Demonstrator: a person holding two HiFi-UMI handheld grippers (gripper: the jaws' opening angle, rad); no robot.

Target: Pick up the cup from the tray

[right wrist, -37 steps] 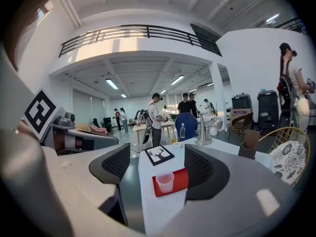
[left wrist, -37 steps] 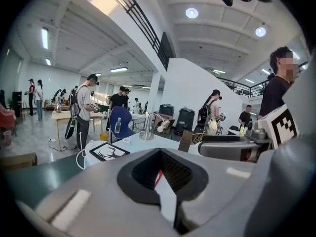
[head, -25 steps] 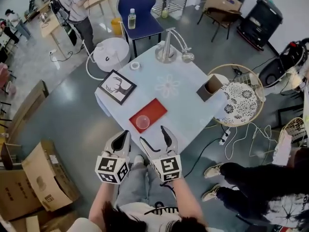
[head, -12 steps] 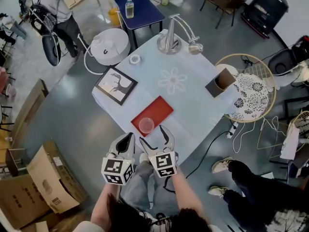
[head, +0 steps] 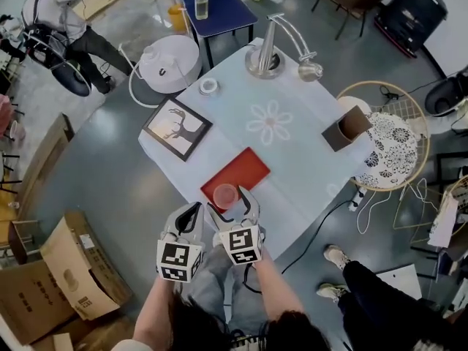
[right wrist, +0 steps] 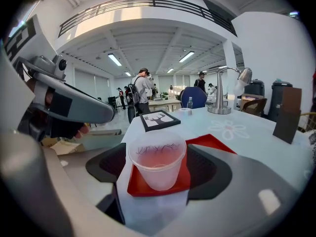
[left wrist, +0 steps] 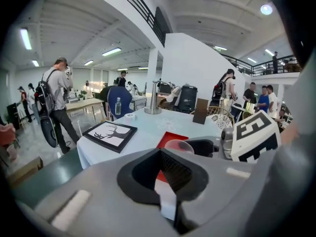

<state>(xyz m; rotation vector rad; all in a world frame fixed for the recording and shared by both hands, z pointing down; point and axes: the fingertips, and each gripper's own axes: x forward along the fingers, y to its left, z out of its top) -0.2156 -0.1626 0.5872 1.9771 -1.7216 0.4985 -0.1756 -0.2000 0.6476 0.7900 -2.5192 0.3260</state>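
A clear plastic cup point(head: 225, 194) stands upright on the near end of a red tray point(head: 243, 170) on the white-clothed table point(head: 292, 159). My right gripper point(head: 228, 201) is open, one jaw on each side of the cup with a gap on both sides. The right gripper view shows the cup point(right wrist: 157, 162) between the dark pads point(right wrist: 206, 172), resting on the tray point(right wrist: 213, 142). My left gripper point(head: 189, 217) hangs shut just left of it, off the table's near corner. In the left gripper view the cup point(left wrist: 179, 145) and tray point(left wrist: 170, 138) show beyond the shut jaws.
A framed deer picture point(head: 177, 127), a tape roll point(head: 209, 86), a metal lamp point(head: 265, 55) and a brown box point(head: 345, 128) share the table. A wicker chair point(head: 386, 151) stands to the right, cardboard boxes point(head: 69, 269) to the left, and a person's feet point(head: 335, 257) nearby.
My right gripper has moved forward over the table edge until its open jaws stand either side of the cup. The left gripper followed slightly, still shut.
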